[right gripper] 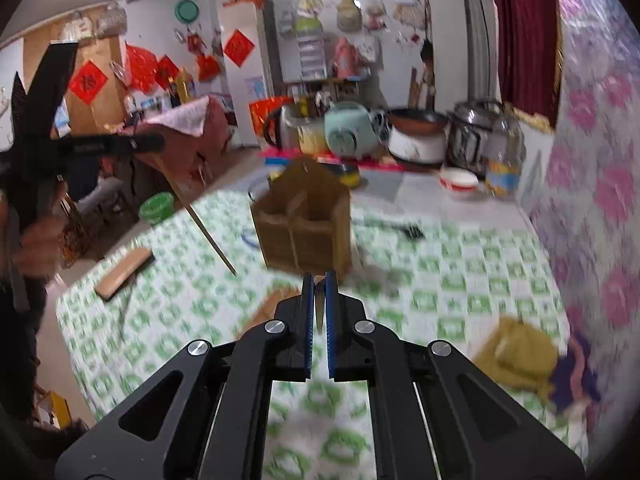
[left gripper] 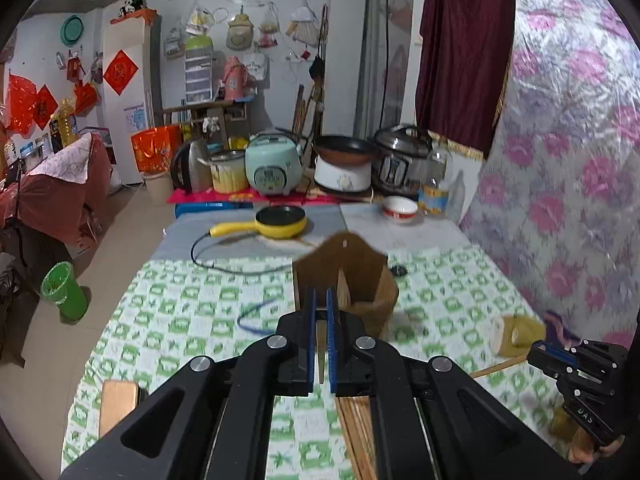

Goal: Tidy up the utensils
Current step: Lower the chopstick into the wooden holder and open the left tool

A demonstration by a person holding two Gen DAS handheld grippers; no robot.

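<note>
A brown wooden utensil holder [left gripper: 347,280] with divided compartments stands on the green-checked tablecloth [left gripper: 188,312]; it also shows in the right wrist view [right gripper: 306,222]. My left gripper [left gripper: 320,312] is shut on a wooden chopstick [left gripper: 321,354], just in front of the holder; that chopstick hangs in the air in the right wrist view [right gripper: 200,224]. My right gripper [right gripper: 319,292] is shut on a thin wooden utensil [right gripper: 319,308], close before the holder. More chopsticks [left gripper: 354,432] lie on the cloth under the left gripper.
A wooden block [left gripper: 118,404] lies at the left table edge. A yellow cloth [right gripper: 516,354] lies at the right. A yellow electric pan [left gripper: 280,222], a white bowl [left gripper: 400,210], cookers and pots stand at the back. A green bin [left gripper: 64,290] is on the floor.
</note>
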